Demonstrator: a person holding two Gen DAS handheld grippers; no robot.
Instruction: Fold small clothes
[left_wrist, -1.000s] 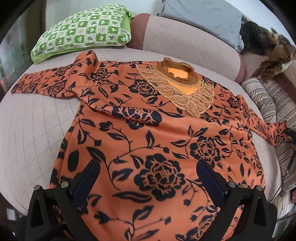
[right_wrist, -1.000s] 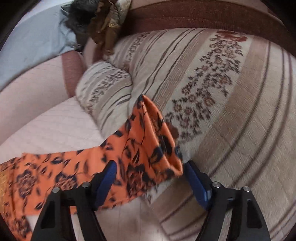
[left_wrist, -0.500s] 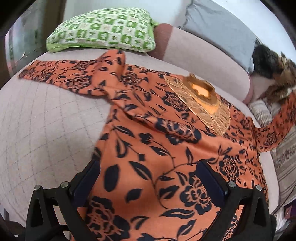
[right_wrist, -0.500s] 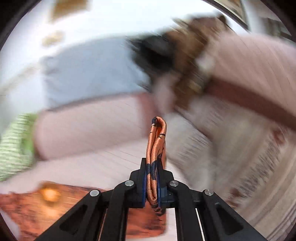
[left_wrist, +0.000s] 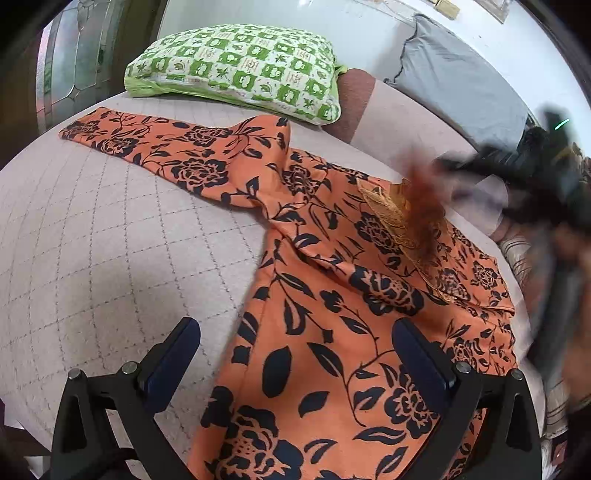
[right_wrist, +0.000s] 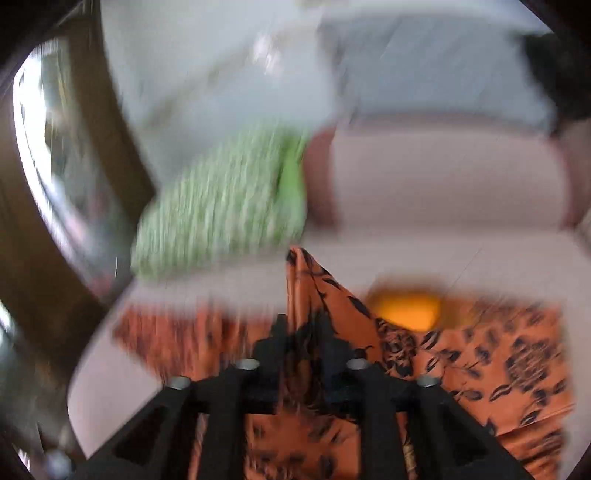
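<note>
An orange top with black flowers (left_wrist: 332, 314) lies spread on a quilted bed (left_wrist: 92, 258), one sleeve (left_wrist: 147, 140) stretched out to the left. My left gripper (left_wrist: 295, 325) hovers open over the top's lower left edge, nothing between its fingers. In the left wrist view my right gripper (left_wrist: 517, 173) is a dark blur at the right, trailing the other sleeve (left_wrist: 424, 206) above the lace collar (left_wrist: 384, 206). The right wrist view shows that sleeve (right_wrist: 306, 280) standing up between the right gripper's (right_wrist: 303, 332) narrow jaws, which are opening.
A green checked pillow (left_wrist: 240, 66) and a grey cushion (left_wrist: 461, 81) lie along the far side, by a pink bolster (left_wrist: 406, 122). A striped cushion (left_wrist: 517, 258) sits at the right edge. A dark wooden frame (right_wrist: 110, 147) stands to the left.
My right gripper shut on the right sleeve's cuff, lifted it off the striped cushion and swung it fast across over the top. My left gripper shifted toward the top's left edge.
</note>
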